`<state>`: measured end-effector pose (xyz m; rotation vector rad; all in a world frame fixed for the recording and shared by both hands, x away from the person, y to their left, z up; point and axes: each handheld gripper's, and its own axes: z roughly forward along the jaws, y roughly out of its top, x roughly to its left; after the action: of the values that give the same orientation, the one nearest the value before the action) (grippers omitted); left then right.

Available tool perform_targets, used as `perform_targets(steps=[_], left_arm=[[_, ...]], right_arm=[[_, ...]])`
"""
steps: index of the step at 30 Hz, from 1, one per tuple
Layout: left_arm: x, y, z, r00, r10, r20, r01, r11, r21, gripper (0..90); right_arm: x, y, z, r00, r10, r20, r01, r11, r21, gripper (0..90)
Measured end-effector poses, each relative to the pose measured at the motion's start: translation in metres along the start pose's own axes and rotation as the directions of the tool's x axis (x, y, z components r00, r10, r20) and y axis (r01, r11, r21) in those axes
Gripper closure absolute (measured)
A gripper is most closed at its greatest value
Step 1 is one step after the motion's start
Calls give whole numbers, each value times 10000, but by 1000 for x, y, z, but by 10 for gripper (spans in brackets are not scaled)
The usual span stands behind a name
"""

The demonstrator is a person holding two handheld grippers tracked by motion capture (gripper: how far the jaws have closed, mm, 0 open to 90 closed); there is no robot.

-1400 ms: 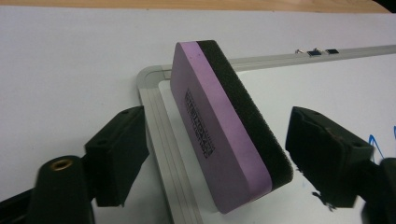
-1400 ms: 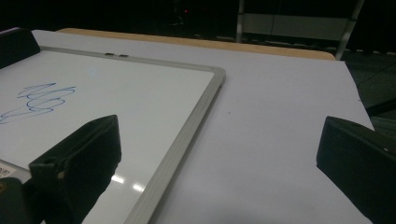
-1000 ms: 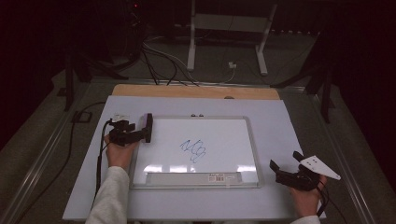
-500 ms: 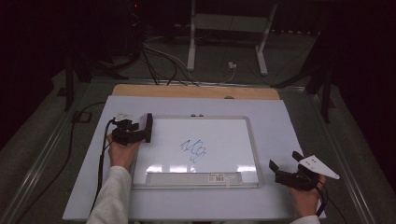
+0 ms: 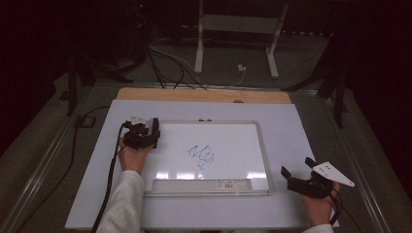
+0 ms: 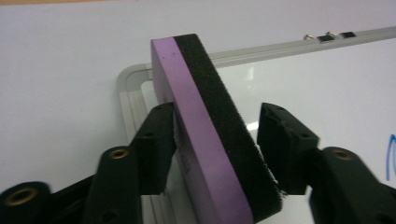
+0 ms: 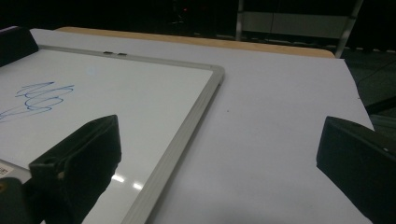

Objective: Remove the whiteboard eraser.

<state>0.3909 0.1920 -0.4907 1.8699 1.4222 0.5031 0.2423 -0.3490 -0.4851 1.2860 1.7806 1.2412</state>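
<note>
The room is dark, with cables and a metal stand [image 5: 235,43] on the floor behind a bench [image 5: 301,121] covered in a pale sheet, a strip of bare wood along its far edge. Flat on the bench lies a whiteboard [image 5: 233,138] in a silver frame, its long sides running left to right.

The left tool [image 5: 142,134] hangs over the board's far left corner, its jaws closed on a purple eraser [image 6: 205,126]. In the left gripper view the eraser stands on edge between the jaws, its black felt face turned towards the open board; I cannot tell if it touches the board.

The blue scribble [image 5: 201,156] sits near the board's middle, to the right of the eraser and a little nearer the person. A wipe would likely call for the felt face to be turned down and swept right.

The right tool [image 5: 297,175] rests off the board's near right corner, jaws spread wide and empty, so the left hand is much better placed.
</note>
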Motion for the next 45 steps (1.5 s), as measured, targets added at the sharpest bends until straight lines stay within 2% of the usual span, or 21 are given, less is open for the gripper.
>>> perform_targets(steps=[14, 18, 27, 33, 45], left_arm=[[0, 1, -6, 9988, 249, -412, -249, 9997, -3, 648], [-1, 5, -16, 9996, 97, -271, -111, 9986, -513, 653], [-3, 13, -30, 9998, 131, -169, -143, 9973, -724, 651], [-6, 13, -39, 9994, 340, -7, -340, 9959, -844, 651], [-16, 12, -52, 9961, 883, 57, -875, 9924, -865, 650]], right_arm=[[0, 0, 0, 10000, -13, 4, 13, 10000, -10, 3], [0, 0, 0, 10000, -3, 11, 3, 10000, -8, 3], [0, 0, 0, 10000, 0, 13, 0, 10000, -8, 3], [1, 0, 0, 10000, -9, 1, 9, 10000, -5, 3], [1, 0, 0, 10000, -1, 10, 1, 10000, 5, 3]])
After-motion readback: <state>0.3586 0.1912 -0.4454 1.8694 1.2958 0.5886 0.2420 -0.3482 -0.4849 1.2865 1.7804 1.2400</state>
